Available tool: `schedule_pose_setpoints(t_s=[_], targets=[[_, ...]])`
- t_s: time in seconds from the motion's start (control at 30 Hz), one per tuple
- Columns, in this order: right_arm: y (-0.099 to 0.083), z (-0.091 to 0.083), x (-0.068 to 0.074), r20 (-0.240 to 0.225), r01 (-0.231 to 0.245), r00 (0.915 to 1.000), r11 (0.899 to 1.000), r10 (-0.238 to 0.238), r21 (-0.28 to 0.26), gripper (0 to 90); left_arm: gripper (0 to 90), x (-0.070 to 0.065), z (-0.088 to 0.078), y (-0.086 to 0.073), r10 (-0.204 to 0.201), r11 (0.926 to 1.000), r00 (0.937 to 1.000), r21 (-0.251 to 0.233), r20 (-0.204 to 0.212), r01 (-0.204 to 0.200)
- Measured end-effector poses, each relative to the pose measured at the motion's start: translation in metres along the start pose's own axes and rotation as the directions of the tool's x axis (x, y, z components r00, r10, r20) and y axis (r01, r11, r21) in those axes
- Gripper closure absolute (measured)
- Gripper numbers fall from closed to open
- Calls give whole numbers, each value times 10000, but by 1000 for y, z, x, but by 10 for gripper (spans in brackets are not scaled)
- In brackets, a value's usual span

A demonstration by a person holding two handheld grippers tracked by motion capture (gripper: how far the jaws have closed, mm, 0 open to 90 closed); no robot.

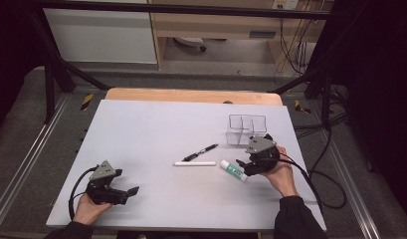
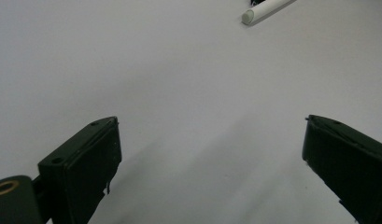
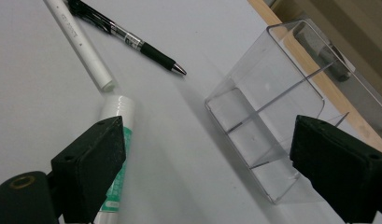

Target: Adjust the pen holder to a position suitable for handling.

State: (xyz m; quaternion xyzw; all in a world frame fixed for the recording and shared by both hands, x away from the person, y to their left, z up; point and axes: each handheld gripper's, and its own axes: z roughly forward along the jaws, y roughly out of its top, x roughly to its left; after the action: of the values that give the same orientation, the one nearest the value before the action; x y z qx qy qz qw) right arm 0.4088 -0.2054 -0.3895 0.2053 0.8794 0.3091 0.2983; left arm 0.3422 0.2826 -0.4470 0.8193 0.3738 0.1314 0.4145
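A clear divided box (image 1: 247,129) stands at the right of the white table top (image 1: 156,124). To its left lie a black pen (image 1: 200,152), a white stick (image 1: 194,163) and a white-and-green tube (image 1: 234,170). My right gripper (image 1: 251,151) hovers open between the tube and the box, holding nothing. In the right gripper view the tube (image 3: 116,121) lies by the left jaw, the box (image 3: 268,107) by the right jaw, with the pen (image 3: 132,39) and stick (image 3: 81,44) beyond. My left gripper (image 1: 126,181) rests open at the front left, with the stick's end (image 2: 268,9) far ahead.
A wooden table edge (image 1: 191,94) runs behind the white top. Black frame bars (image 1: 51,74) and cables (image 1: 320,169) flank the table. Bare white surface (image 2: 179,84) stretches ahead of the left gripper.
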Motion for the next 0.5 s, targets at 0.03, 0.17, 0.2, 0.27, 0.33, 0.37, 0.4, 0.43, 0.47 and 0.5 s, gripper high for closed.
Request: schedule_pose_setpoints(t_s=[0.03, 0.17, 0.2, 0.27, 0.33, 0.37, 0.4, 0.43, 0.47, 0.5], targets=[[0, 0, 0, 0, 0, 10000, 10000, 0, 0, 118, 45, 0, 0, 0, 3, 10000, 10000, 5, -3, -3], [7, 1, -2, 162, 454, 9988, 9990, -454, -22, 146, 45, 0, 0, 0, 18, 10000, 10000, 8, -11, -18], [8, 1, -2, 183, 516, 9985, 9986, -515, -70, 150, 45, 0, 0, 0, 12, 10000, 10000, 2, -3, -12], [10, 2, -3, 296, 698, 9971, 9976, -697, -30, 160, 45, 0, 0, 0, 24, 10000, 10000, 20, -15, -24], [13, 4, -5, 389, 831, 9958, 9965, -831, 22, 166, 46, 0, 0, 0, 27, 10000, 10000, 21, -13, -27], [13, 4, -5, 389, 831, 9958, 9965, -831, 22, 166, 46, 0, 0, 0, 26, 10000, 10000, 19, -20, -26], [14, 4, -6, 460, 933, 9946, 9956, -934, 44, 171, 46, 0, 0, 0, 21, 10000, 10000, 24, -6, -21], [15, 5, -8, 539, 1075, 9927, 9941, -1079, 105, 183, 46, 0, 0, 0, 28, 10000, 10000, 37, -15, -28], [16, 6, -9, 600, 1122, 9918, 9936, -1128, 121, 188, 46, 0, 0, 0, 24, 10000, 10000, 37, -19, -24], [16, 6, -9, 600, 1122, 9918, 9936, -1128, 121, 188, 46, 0, 0, 0, 35, 10000, 10000, 24, -10, -35]])
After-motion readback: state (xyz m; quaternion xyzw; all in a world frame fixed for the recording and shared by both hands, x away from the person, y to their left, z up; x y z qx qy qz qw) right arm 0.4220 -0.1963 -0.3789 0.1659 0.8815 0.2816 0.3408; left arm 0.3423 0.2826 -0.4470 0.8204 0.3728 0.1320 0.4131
